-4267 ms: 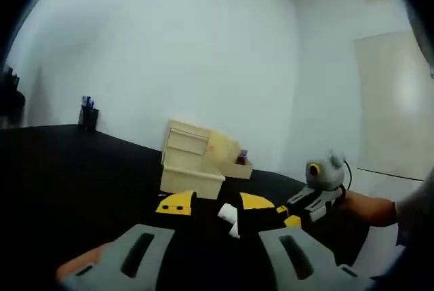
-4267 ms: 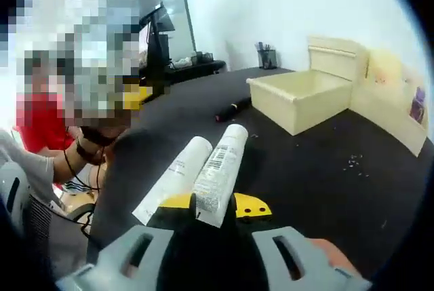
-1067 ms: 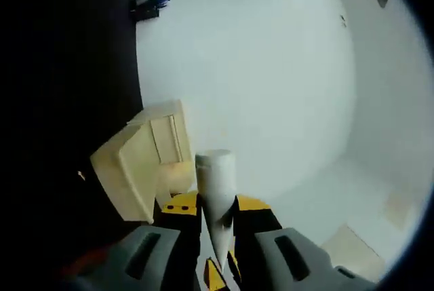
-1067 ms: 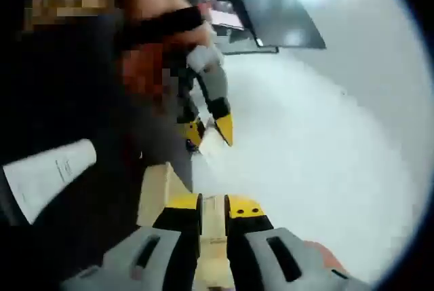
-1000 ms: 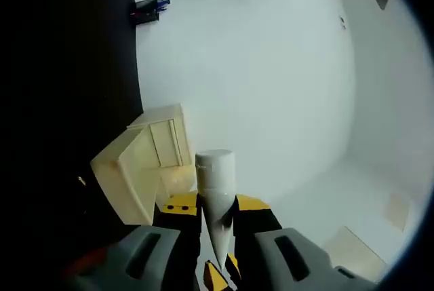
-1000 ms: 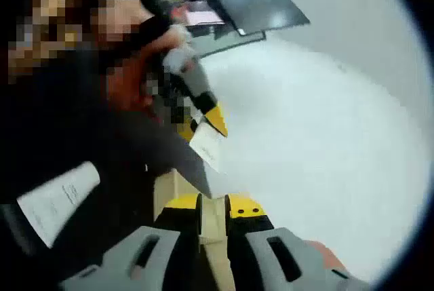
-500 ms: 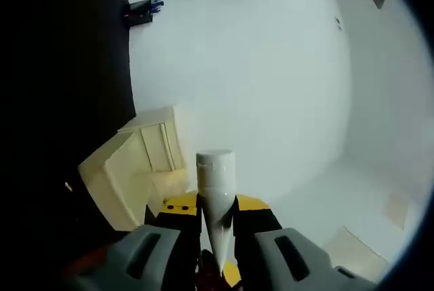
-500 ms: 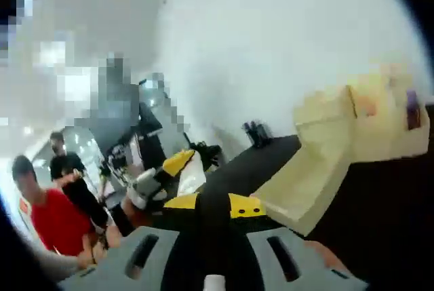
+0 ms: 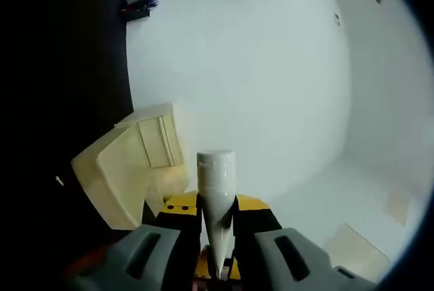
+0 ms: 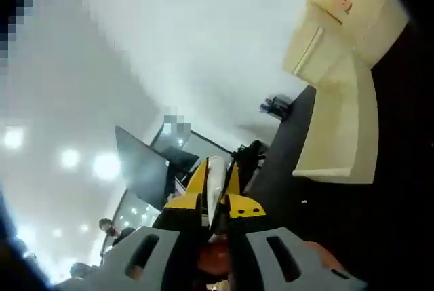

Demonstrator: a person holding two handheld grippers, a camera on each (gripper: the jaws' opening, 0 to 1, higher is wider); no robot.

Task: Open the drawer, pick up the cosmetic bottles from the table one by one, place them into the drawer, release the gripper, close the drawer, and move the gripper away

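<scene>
My left gripper is shut on a white cosmetic tube, cap pointing away, held above the black table. The pale wooden drawer unit stands beyond, its drawer pulled out to the left of the tube. In the right gripper view my right gripper has its jaws close together. Directly in front of them are the left gripper's yellow jaws with the tube. I cannot tell whether the right jaws touch the tube. The open drawer sits at the right.
A pen holder stands at the table's far edge by the white wall, also seen as a pen holder in the right gripper view. A dark monitor and people stand in the room behind.
The right gripper has rolled and swung round so that the left gripper and its tube now sit right at its jaws. The left gripper has kept hold of the tube and barely shifted.
</scene>
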